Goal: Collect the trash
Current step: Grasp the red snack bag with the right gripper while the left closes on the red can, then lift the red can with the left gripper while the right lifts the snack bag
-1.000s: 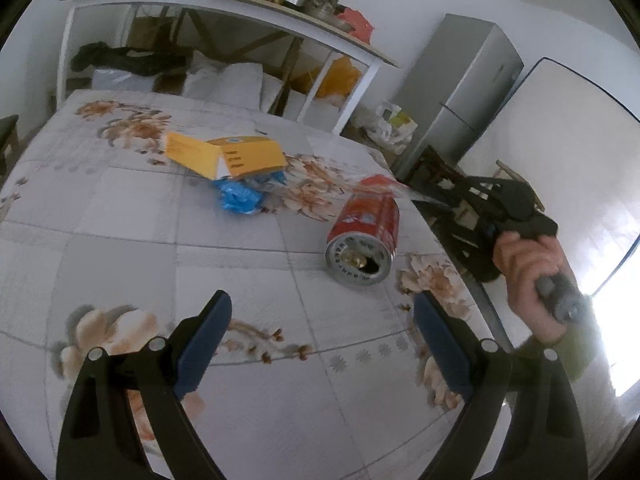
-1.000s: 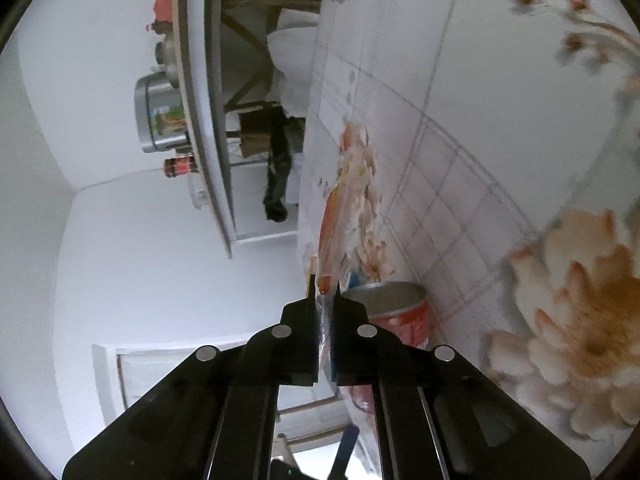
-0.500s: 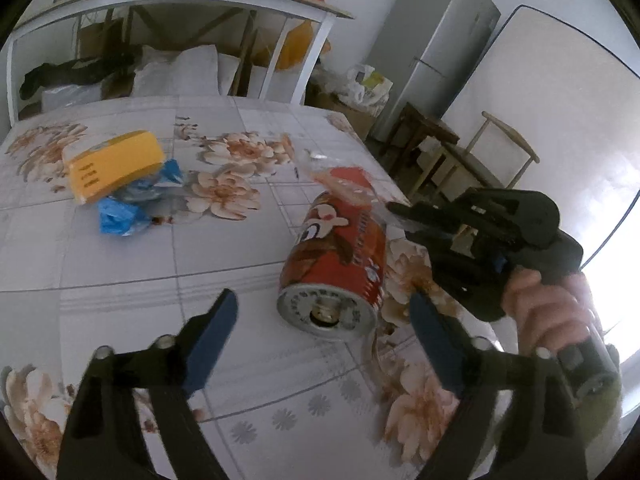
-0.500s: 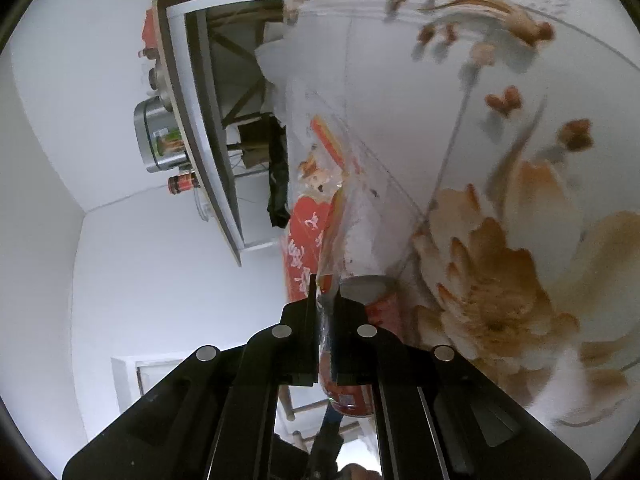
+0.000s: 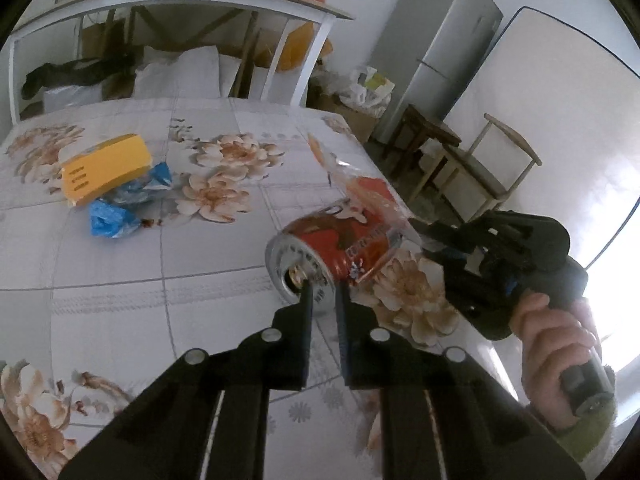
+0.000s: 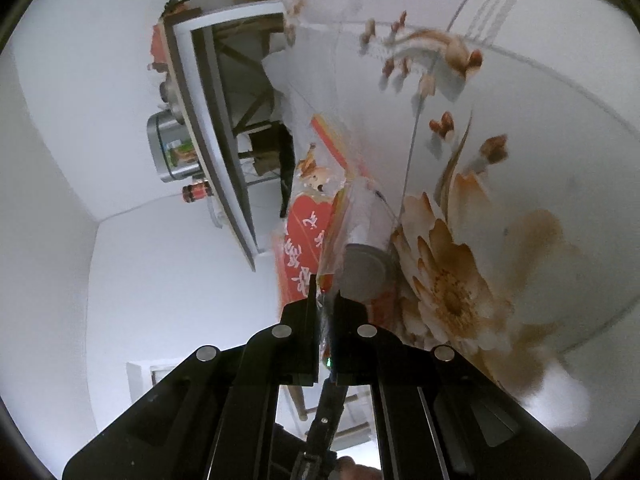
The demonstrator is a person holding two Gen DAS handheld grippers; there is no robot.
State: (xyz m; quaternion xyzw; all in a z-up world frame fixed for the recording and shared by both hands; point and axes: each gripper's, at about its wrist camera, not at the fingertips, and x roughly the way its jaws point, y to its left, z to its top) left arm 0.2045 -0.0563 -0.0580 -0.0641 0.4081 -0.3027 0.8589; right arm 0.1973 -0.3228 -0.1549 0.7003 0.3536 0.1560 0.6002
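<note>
A red drink can (image 5: 340,240) lies on its side on the flowered table (image 5: 160,320), its far end inside a clear plastic bag with red print (image 5: 360,184). My left gripper (image 5: 323,296) is at the can's near silver end. Its jaws are closing, with the can's rim between them, one finger over the mouth hole and one outside. My right gripper (image 5: 416,227) comes in from the right, held by a hand (image 5: 560,352), and is shut on the bag's edge. In the right wrist view the gripper (image 6: 324,298) pinches the bag (image 6: 308,232) beside the can (image 6: 366,268).
A yellow box (image 5: 106,168) and a crumpled blue wrapper (image 5: 116,216) lie at the table's far left. Behind stands a white shelf table (image 5: 180,0) with pots. A grey fridge (image 5: 436,52) and a wooden chair (image 5: 480,168) stand off the table's right edge.
My left gripper came forward and right to the can, and its wide-open jaws closed onto the can's rim. The right gripper kept its grip on the bag.
</note>
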